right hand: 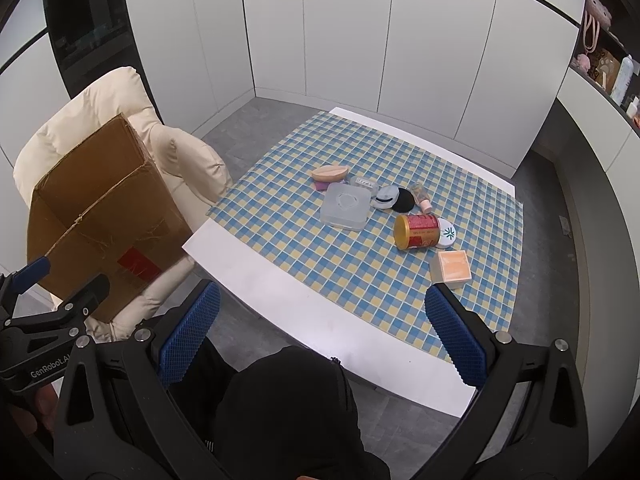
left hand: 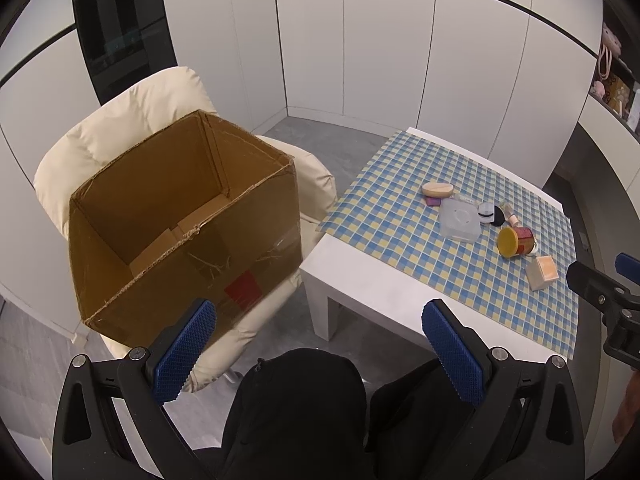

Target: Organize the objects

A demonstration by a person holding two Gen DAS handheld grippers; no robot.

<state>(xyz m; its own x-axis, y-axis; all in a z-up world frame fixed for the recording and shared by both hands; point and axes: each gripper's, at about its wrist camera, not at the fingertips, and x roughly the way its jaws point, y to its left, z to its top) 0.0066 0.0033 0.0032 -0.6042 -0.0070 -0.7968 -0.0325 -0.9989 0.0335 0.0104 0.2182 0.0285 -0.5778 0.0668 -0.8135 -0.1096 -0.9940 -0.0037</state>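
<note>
Nearest, the left gripper (left hand: 316, 350) and right gripper (right hand: 322, 334) both hover with fingers (right hand: 454, 338) spread wide, holding nothing. Beyond, an orange box (right hand: 452, 266), a toppled red can (right hand: 416, 231) and a clear plastic case (right hand: 345, 206) lie on the checkered surface (right hand: 280, 216). Left, an open cardboard box (left hand: 180, 220) sits on a cream armchair (left hand: 120, 120).

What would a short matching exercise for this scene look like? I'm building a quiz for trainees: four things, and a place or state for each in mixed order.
Things:
1. cardboard box
2. red can
3. clear plastic case
4. small peach box

Places or states:
A. lying on its side on the checked cloth
B. open, resting on the cream armchair
C. nearest the right tool
D. lying flat, mid-table

Pairs: 1-B, 2-A, 3-D, 4-C
</note>
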